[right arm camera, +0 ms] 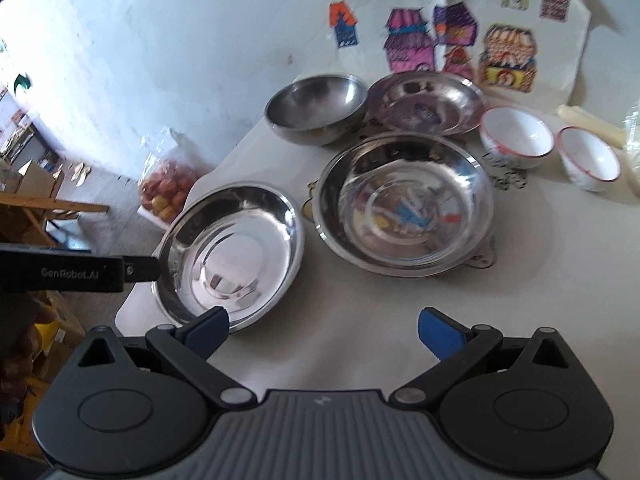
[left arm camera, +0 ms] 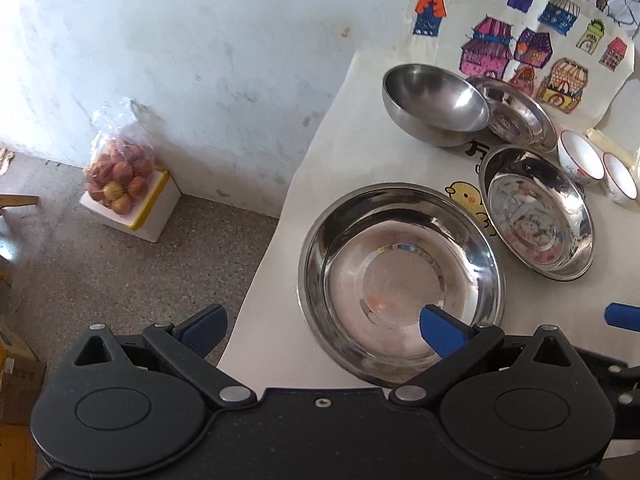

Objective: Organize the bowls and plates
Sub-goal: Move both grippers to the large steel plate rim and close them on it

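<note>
On the white table, the nearest steel plate lies by the left edge. My left gripper is open over its near rim, with one blue fingertip above the plate's inside and the other off the table edge. A second steel plate lies to its right, with a steel bowl, a third plate and two white bowls behind. My right gripper hangs open over bare table between the near plate and the middle plate. The left gripper's body reaches the near plate's left rim.
A bag of apples sits on a white foam box on the floor left of the table. A child's drawing of coloured houses leans against the wall behind the dishes. Cardboard boxes and a wooden frame stand at the far left.
</note>
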`<state>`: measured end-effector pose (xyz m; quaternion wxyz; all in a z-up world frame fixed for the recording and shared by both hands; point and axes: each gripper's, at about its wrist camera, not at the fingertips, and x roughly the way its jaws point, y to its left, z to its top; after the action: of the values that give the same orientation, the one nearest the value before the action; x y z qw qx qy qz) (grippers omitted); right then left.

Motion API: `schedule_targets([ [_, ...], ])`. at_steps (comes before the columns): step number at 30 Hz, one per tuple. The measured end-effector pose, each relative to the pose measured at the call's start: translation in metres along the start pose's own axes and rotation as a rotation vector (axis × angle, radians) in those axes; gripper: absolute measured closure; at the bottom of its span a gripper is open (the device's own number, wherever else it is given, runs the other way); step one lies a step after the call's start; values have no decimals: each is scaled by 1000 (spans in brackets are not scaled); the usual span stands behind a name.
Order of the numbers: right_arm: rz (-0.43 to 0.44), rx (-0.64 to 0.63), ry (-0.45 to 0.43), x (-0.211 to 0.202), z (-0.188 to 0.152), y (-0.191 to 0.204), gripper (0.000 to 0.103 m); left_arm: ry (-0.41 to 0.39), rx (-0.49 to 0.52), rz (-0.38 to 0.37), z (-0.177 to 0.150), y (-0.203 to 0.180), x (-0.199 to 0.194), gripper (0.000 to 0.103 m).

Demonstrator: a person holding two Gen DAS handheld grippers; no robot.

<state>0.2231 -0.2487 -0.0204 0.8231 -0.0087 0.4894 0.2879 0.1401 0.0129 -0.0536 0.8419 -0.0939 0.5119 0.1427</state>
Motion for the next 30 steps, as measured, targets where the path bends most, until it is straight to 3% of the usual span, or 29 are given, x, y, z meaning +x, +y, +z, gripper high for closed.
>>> schedule_targets([
  [6, -17, 20, 40, 24, 8, 10, 5, 65, 35, -85, 16, 11, 27, 7],
  [16, -45, 106, 91, 54, 16, 24, 24, 157, 42, -188, 31, 31, 56, 33],
  [21, -51, 131, 112, 63, 19, 27, 42, 188, 44, -235, 38, 34, 63, 50],
  [28, -60, 163, 141, 71, 20, 31, 60, 214, 42, -264, 41, 37, 69, 66],
  [30, -62, 174, 145, 73, 20, 32, 69, 220, 42, -265, 41, 40, 70, 72],
])
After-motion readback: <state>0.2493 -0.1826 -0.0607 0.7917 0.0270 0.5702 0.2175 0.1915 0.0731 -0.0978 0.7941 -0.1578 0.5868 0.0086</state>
